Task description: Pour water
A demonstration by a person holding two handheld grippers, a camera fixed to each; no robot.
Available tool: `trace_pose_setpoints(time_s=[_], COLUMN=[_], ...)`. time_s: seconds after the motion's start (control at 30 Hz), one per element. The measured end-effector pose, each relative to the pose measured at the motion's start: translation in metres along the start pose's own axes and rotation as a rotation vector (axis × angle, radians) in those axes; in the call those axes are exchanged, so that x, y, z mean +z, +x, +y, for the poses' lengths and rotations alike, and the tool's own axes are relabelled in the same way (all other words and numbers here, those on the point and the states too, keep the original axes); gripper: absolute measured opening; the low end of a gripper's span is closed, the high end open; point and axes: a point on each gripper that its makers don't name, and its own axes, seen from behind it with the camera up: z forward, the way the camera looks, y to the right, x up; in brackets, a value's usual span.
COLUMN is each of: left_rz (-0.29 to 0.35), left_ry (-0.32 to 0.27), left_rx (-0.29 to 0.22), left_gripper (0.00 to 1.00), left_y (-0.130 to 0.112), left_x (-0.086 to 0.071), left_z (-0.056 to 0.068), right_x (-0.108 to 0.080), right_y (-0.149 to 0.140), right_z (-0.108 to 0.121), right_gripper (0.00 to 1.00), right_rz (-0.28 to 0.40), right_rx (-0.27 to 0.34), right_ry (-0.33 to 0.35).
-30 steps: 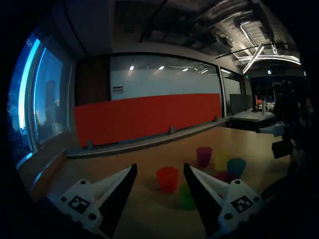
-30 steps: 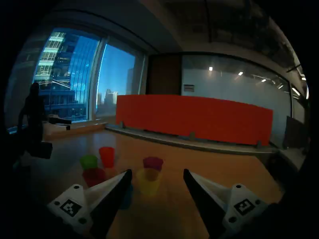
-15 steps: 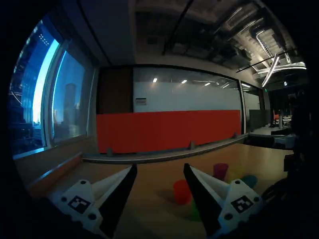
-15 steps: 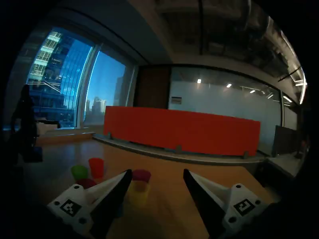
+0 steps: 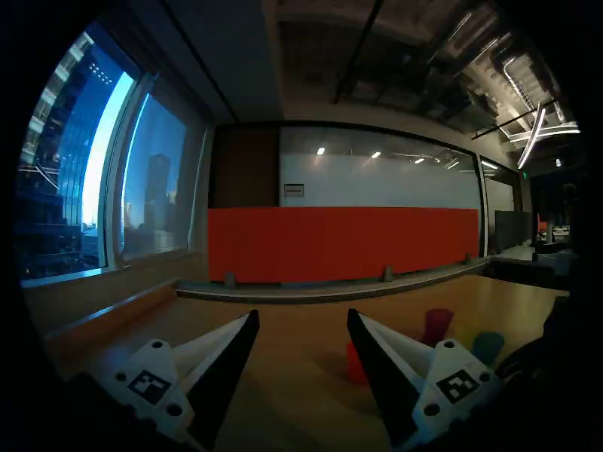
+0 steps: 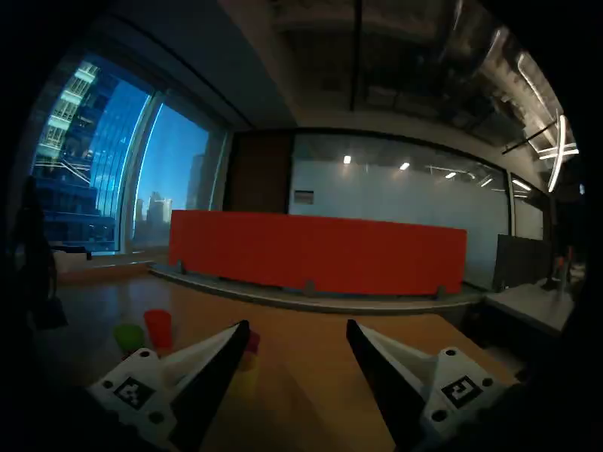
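Several coloured plastic cups stand on a wooden table. In the left gripper view my left gripper is open, its fingers level above the table. A red cup peeks out behind its right finger, with a purple cup and a teal cup farther right. In the right gripper view my right gripper is open with nothing between its fingers. A red cup and a green cup stand to the left of its left finger, and a purple cup is half hidden behind that finger.
A low red partition runs along the table's far edge, under a glass wall. Tall windows are on the left. In the right gripper view a dark figure stands at the far left. Desks are at the right.
Both views have tilted upward and swung, so the cups have slid lower in each frame and partly behind the fingers. Both grippers stay open.
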Motion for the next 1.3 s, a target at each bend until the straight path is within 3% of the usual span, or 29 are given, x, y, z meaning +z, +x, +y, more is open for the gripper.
trace_pose_setpoints(time_s=[0.4, 0.97, 1.3], left_rz=[0.001, -0.009, -0.023], left_ry=[0.092, 0.128, 0.121], left_rx=[0.06, 0.038, 0.016], left_gripper=[0.86, 0.86, 0.86], left_y=[-0.02, -0.051, -0.072], left_x=[0.003, 0.018, 0.025], left_z=[-0.008, -0.012, -0.022], right_x=[0.01, 0.017, 0.018], right_y=[-0.014, -0.025, -0.024], right_z=[0.001, 0.006, 0.004], right_gripper=[0.99, 0.99, 0.99], right_rz=[-0.043, -0.096, -0.11], right_rx=[0.028, 0.017, 0.021], right_ry=[-0.011, -0.047, -0.054])
